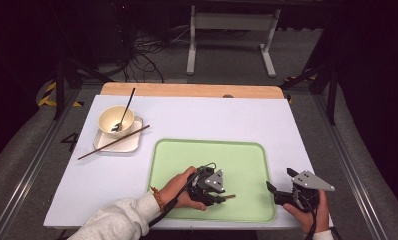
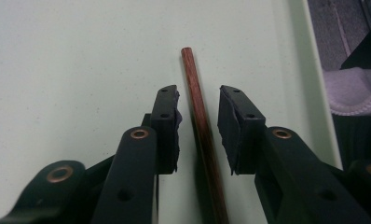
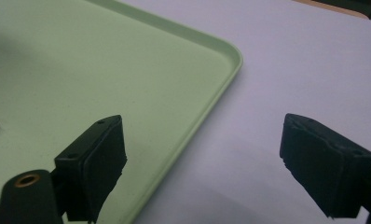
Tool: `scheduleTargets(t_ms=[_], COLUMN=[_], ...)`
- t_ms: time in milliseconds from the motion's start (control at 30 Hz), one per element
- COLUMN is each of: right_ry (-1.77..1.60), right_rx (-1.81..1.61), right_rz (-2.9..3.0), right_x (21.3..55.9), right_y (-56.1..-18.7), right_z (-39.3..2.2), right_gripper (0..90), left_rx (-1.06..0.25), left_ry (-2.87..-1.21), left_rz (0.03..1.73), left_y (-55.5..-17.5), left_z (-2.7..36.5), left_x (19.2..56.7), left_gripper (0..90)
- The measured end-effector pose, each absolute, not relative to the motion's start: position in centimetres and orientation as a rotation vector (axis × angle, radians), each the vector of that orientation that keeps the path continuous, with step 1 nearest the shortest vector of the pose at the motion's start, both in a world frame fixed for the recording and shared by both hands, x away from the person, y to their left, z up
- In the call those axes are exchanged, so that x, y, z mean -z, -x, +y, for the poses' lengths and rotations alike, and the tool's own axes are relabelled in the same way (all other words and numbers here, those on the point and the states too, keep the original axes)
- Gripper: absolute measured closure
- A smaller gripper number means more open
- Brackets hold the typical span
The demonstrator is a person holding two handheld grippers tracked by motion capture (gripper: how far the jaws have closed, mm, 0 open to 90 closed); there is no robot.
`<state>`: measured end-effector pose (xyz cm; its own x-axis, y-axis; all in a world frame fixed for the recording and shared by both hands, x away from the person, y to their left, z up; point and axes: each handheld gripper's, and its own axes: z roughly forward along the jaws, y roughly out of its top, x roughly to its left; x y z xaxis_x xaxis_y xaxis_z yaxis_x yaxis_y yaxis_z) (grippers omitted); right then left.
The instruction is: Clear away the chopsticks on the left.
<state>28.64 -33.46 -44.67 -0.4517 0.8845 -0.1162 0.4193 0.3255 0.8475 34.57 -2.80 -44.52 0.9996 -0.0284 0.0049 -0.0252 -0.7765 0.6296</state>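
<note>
We see left hand-held gripper [image 2: 198,130] released astride thin brown wooden chopstick [image 2: 201,126] | flat green plastic tray [image 1: 247,155] | right hand-held gripper [image 3: 202,163] released.

One overhead camera, two riding close on the claws

The high view looks forward and down over the white surface [image 1: 197,120]. The left gripper view sits just above the pale green rectangular plastic tray [image 2: 81,56]; the right gripper view straddles that tray's rounded corner [image 3: 230,56]. All three share the tray.
</note>
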Motion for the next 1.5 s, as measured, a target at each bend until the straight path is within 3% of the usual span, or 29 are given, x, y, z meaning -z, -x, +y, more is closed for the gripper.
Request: scheduleTargets(t_ms=[300, 700, 933, 1033, 1433, 1500], right_ry=[-1.139, -1.141, -1.143, -1.139, -1.126, -1.124], right_rx=[-1.036, -1.036, -1.032, -1.028, -1.036, -1.04], right_rz=[2.021, 2.023, 2.035, 2.042, 2.051, 2.054], right_x=[44.7, 44.8, 44.9, 44.9, 44.9, 45.0], right_y=[-28.7, -28.8, -29.0, -29.0, -29.3, -29.3], right_z=[-33.4, -33.3, -33.3, -33.2, -33.0, -33.1], right_gripper=[14.9, 14.7, 14.7, 14.7, 14.5, 14.4], left_rx=[-0.027, -0.13, -0.157, -0.111, -0.118, -0.106], left_ry=[-2.465, -2.481, -2.446, -2.403, -2.455, -2.45], left_rz=[0.052, 0.255, 0.42, 0.476, 0.491, 0.512], left_y=[-36.0, -39.2, -41.8, -42.7, -44.7, -45.2], left_z=[-2.4, 0.8, 4.0, 5.2, 3.2, 3.2], left_x=[44.6, 44.4, 44.5, 44.8, 44.2, 44.2], left_gripper=[84.1, 83.1, 83.3, 82.3, 83.0, 80.0])
